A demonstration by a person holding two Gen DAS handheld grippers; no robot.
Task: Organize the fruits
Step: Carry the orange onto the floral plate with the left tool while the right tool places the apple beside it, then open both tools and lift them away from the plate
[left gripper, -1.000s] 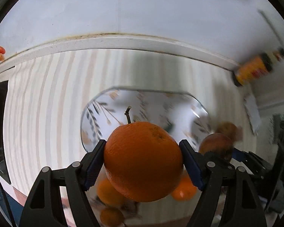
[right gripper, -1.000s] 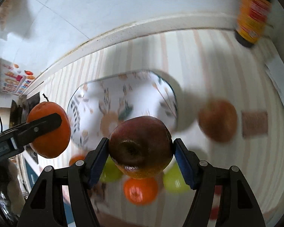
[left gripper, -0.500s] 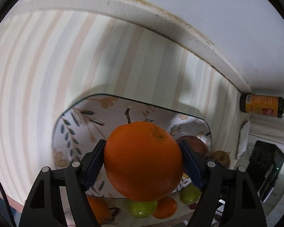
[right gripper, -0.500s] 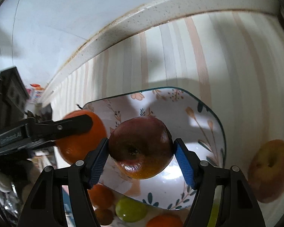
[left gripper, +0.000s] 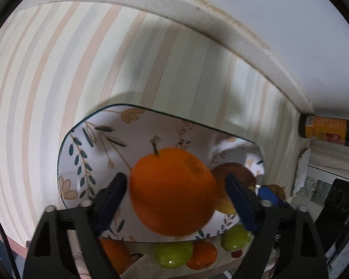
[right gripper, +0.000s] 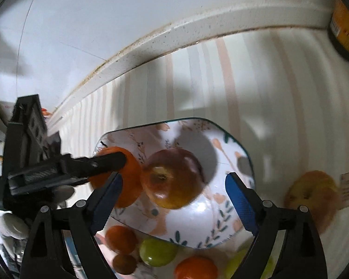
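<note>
A large orange with a stem lies in the floral plate, between the jaws of my left gripper, which is open with gaps on both sides. In the right wrist view a red-yellow apple lies in the plate beside the orange. My right gripper is open above it. The apple also shows in the left wrist view.
Small oranges and green fruits lie on the striped cloth in front of the plate. Another apple lies to the plate's right. An orange-labelled bottle stands at the back right by the wall ledge.
Both grippers have opened. The orange and the apple have dropped from the jaws into the plate.
</note>
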